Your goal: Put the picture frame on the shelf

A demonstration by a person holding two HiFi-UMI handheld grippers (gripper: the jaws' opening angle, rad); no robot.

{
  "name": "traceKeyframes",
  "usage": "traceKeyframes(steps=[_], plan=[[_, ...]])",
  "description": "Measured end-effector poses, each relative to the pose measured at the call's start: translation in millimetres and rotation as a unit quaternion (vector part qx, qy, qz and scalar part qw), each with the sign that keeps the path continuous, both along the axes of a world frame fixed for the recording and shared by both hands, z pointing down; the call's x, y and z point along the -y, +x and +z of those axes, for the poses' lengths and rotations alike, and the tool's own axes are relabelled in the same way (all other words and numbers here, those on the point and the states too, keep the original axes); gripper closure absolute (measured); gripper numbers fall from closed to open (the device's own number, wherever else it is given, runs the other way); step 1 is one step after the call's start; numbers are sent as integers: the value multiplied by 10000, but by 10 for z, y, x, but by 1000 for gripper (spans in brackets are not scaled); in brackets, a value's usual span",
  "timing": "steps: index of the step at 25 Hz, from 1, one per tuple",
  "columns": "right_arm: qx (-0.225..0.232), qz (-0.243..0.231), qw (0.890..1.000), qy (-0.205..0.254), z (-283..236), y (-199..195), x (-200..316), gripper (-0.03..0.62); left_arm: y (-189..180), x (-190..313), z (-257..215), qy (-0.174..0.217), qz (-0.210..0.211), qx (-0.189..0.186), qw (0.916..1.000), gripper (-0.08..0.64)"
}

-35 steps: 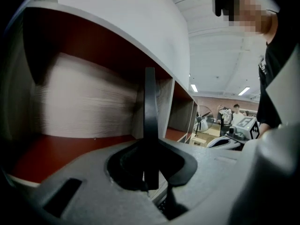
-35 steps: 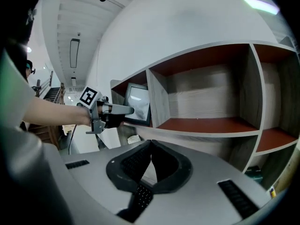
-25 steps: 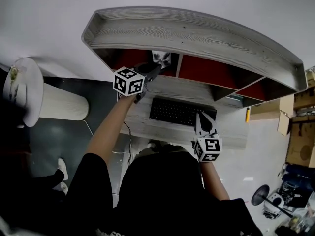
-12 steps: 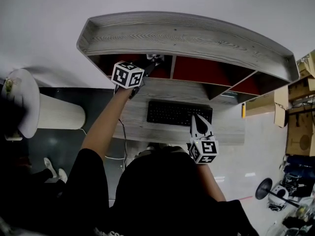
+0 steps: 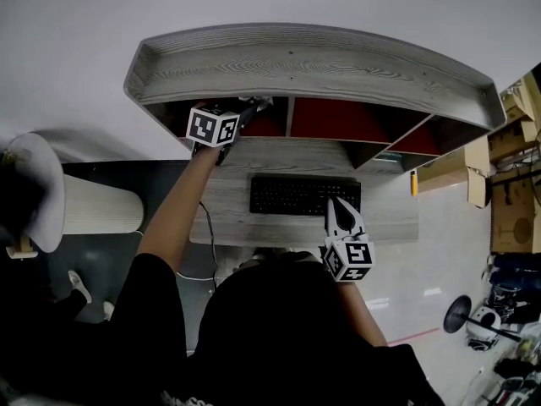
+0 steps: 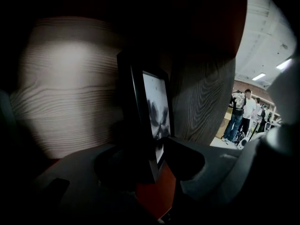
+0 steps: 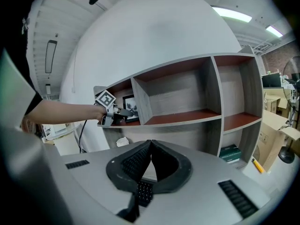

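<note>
The black picture frame [image 6: 157, 109] stands upright on the red floor of the leftmost shelf compartment, next to a wooden divider. It also shows as a small picture frame [image 7: 131, 108] in the right gripper view. My left gripper [image 6: 157, 161] reaches into that compartment with its jaws opening. The frame is between them, and bare shelf floor shows beside its lower corner. From above, the left gripper [image 5: 241, 112] is under the shelf's top board [image 5: 304, 62]. My right gripper [image 5: 341, 208] hovers over the desk by the keyboard [image 5: 304, 195]. The right gripper [image 7: 151, 144] is shut and holds nothing.
The shelf unit [image 7: 187, 117] has three compartments, and the middle and right ones hold nothing. A green box [image 7: 230, 153] and a yellow pen [image 5: 414, 183] lie at the desk's right end. Cardboard boxes [image 5: 507, 142] stand at the right, and a white round stand [image 5: 34, 193] at the left. People [image 6: 241, 114] stand far off.
My left arm has reached deeper into the left compartment, and the frame now sits further under the top board. The right gripper has barely moved.
</note>
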State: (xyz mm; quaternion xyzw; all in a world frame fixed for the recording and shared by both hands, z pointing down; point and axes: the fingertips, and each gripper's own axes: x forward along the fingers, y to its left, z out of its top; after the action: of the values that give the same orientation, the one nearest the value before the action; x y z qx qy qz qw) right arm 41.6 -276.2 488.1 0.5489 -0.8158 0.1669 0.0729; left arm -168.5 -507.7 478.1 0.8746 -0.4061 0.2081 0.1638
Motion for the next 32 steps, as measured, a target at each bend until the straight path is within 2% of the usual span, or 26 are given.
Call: traceKeyframes(steps=[4, 9, 12, 21, 28, 32], plan=[[9, 80, 10000, -33, 26, 33, -26, 580, -83, 79, 12, 68, -89, 142, 9998, 336], [342, 184, 9992, -23, -38, 54, -9, 580, -214, 188, -202, 409, -235, -151, 9988, 330], [357, 258, 9990, -55, -19, 83, -29, 580, -257, 215, -242, 532, -296, -150, 9980, 331], [320, 376, 9987, -131, -3, 56, -73, 580, 54, 231, -243, 655, -22, -121, 9978, 348], [258, 462, 9984, -191, 28, 64, -159, 580, 46, 233, -240, 683, -15, -321, 9972, 344], [266, 517, 9980, -227, 65, 86, -201, 580, -74, 232, -316, 741, -128, -628, 9952, 309]])
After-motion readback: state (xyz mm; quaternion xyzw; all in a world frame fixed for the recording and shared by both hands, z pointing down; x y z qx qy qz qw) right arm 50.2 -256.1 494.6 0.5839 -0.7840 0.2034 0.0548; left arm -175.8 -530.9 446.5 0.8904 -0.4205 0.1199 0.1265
